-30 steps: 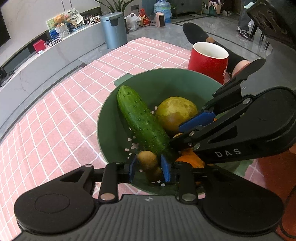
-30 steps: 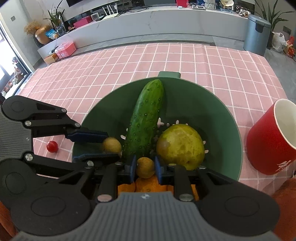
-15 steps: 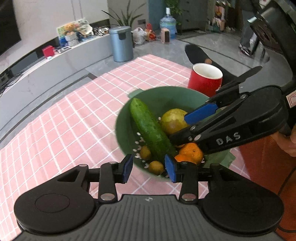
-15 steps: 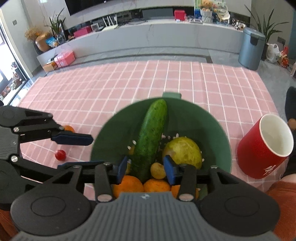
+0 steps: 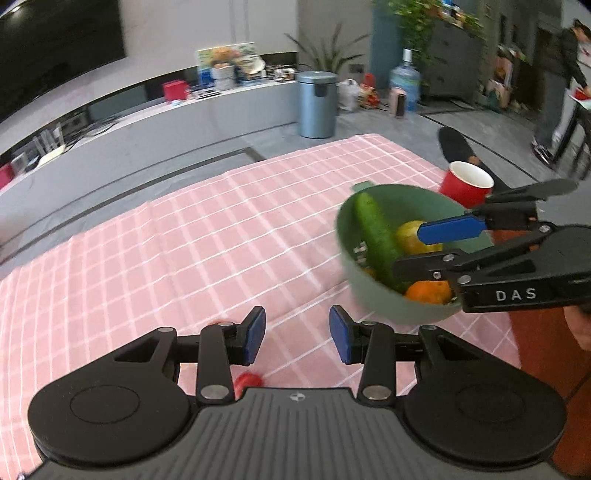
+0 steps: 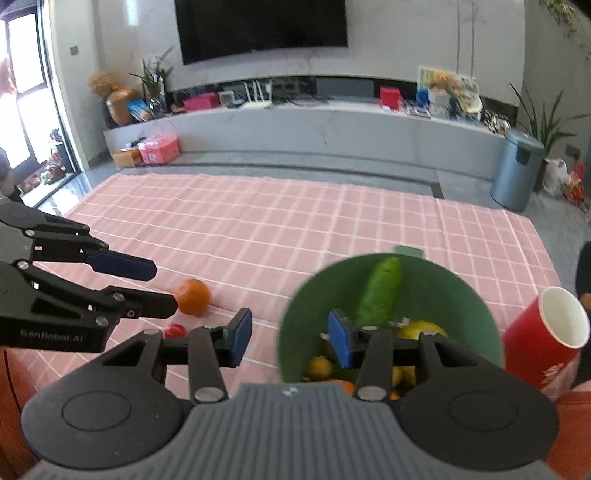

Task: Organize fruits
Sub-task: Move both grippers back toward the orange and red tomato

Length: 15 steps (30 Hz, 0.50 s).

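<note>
Red paper cup [image 6: 546, 332] on pink checked tablecloth [image 5: 207, 236]; blue-grey bin [image 5: 317, 104] beyond, black television [image 6: 260, 27].

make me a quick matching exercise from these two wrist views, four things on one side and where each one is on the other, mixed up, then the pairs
Things:
1. cucumber
2. orange
3. red cup
4. small red fruit

Places:
A. on the pink cloth, beside the orange, nearer the camera
B. inside the green bowl
C. loose on the cloth, left of the bowl
D. standing right of the bowl

Pairs: 1-B, 2-C, 3-D, 4-A
</note>
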{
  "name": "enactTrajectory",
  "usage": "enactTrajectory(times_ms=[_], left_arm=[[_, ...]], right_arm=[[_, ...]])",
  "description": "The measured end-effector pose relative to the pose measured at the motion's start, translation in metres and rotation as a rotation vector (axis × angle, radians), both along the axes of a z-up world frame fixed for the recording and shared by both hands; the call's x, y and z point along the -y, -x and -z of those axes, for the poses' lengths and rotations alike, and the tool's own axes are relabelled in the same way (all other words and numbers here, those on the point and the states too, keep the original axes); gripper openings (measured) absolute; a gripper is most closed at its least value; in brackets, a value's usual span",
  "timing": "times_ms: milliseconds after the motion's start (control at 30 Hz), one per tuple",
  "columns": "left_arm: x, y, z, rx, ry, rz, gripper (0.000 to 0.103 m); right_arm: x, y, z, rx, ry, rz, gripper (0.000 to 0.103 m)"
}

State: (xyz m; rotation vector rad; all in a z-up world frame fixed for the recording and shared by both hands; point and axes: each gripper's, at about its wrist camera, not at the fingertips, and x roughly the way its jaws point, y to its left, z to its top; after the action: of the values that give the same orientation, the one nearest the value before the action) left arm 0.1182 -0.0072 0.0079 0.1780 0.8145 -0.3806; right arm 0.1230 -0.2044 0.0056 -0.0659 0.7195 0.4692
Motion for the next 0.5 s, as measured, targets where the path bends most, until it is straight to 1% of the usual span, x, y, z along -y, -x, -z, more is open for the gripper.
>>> enactTrajectory(times_ms=[67,167,233,333,400,467,500], left_arm=[[-0.011,0.005,0.004,-0.009,0.019,-0.025,0.048],[-0.025,0.012,0.013,-0.028,0.043,-0.054,0.048],[-0.030,0.013,0.020,-0.036,0.048,-0.071,0.048],[-0.038,0.016,0.030,-0.045,0.054,-0.093,0.048],[-0.041,0.016,0.038,-0.044,0.056,-0.107,0.048],[-0.045,0.020,0.046,-0.036,0.050,-0.116,0.048],[-0.046,0.022,0.049,-0.032,0.046,-0.113,0.048]], right_arm=[[-0.012,0.008,0.004,0.017,-0.012,-0.017,0.043],[-0.027,0.013,0.013,0.009,-0.039,-0.049,0.042],[-0.037,0.016,0.019,0.017,-0.037,-0.066,0.041],[-0.054,0.021,0.026,0.056,-0.011,-0.104,0.033],[-0.062,0.022,0.030,0.073,-0.004,-0.129,0.032],[-0.068,0.022,0.036,0.079,0.009,-0.149,0.027],[-0.072,0.022,0.039,0.080,0.021,-0.154,0.027]])
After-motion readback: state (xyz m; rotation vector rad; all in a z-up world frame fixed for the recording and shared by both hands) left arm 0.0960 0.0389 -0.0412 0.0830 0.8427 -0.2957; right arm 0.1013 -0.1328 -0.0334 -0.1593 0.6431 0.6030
